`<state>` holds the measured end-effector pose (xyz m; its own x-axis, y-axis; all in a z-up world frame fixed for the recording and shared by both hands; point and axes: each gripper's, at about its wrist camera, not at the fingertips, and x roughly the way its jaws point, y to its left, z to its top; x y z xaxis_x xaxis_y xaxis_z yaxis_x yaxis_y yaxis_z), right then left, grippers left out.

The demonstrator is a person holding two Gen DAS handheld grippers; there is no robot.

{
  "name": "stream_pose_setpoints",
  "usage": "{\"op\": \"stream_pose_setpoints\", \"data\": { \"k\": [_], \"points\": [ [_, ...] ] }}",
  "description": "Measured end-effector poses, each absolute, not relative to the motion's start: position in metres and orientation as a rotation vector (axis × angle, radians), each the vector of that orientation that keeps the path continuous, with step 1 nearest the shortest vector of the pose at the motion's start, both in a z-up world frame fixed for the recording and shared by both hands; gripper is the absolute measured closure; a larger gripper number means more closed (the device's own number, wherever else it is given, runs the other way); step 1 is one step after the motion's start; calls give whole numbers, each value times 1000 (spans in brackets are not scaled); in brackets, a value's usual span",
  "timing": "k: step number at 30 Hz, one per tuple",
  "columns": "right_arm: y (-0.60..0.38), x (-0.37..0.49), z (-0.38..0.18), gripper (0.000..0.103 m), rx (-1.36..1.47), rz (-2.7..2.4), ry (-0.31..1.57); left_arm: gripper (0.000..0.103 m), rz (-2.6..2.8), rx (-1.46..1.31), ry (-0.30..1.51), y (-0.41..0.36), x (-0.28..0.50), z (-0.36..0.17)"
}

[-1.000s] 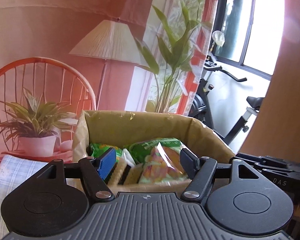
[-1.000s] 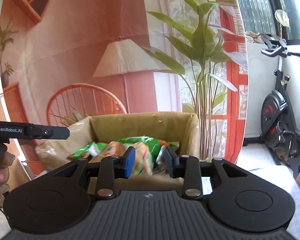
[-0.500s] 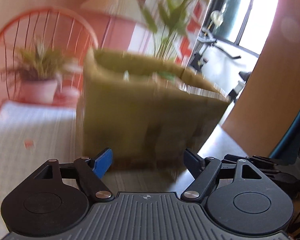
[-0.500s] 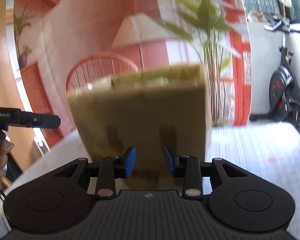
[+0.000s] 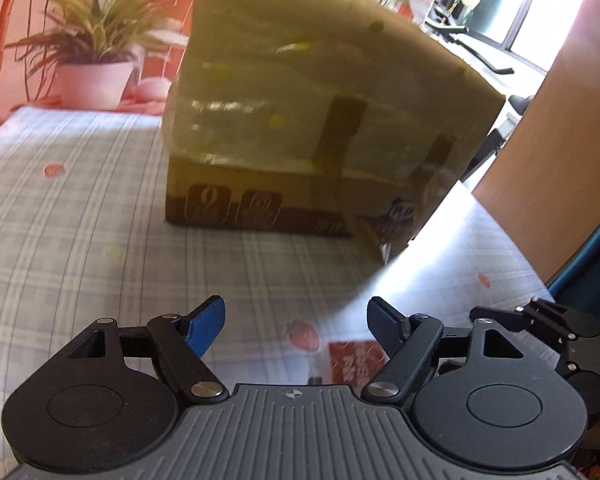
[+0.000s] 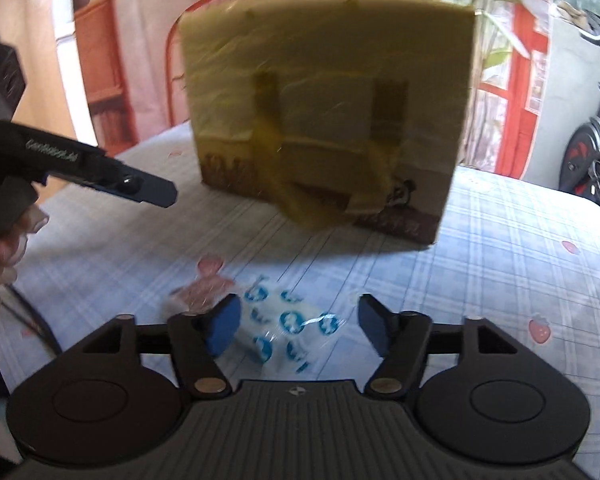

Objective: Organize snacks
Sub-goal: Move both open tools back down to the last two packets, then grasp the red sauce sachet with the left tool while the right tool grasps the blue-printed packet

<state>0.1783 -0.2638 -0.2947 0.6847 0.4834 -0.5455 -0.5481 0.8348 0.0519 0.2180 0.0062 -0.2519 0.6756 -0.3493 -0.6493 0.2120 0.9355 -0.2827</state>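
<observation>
- Your left gripper (image 5: pixel 296 320) hovered low over the checked tablecloth (image 5: pixel 80 208), its blue-padded fingers (image 5: pixel 206 324) standing apart with nothing gripped between them.
- A red snack packet (image 5: pixel 354 362) lay on the cloth just below and right of that gap, close to the right finger; no contact could be confirmed.
- Your right gripper (image 6: pixel 298 328) was opening. A clear wrapper printed with blue rounds (image 6: pixel 284 328) lay on the cloth between its fingers, nearer the left pad (image 6: pixel 222 328); the right pad stood clear of it.
- A pinkish wrapped snack (image 6: pixel 204 288) lay just left of the blue-printed wrapper, touching or overlapping it.
- The cardboard box (image 5: pixel 320 120) stood on the tabletop beyond both grippers, toward the far edge. Its contents could not be seen from this low angle.
- In the right wrist view, your left hand (image 6: pixel 4 248) held its gripper at the left edge of the table.
</observation>
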Motion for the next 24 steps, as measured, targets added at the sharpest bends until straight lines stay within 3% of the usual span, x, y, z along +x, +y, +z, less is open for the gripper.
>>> {"op": "stream_pose_setpoints", "data": {
  "k": [24],
  "points": [
    [-233,231,-314,23,-106,569,653,23,-306,-137,789,6,217,-263]
  ]
}}
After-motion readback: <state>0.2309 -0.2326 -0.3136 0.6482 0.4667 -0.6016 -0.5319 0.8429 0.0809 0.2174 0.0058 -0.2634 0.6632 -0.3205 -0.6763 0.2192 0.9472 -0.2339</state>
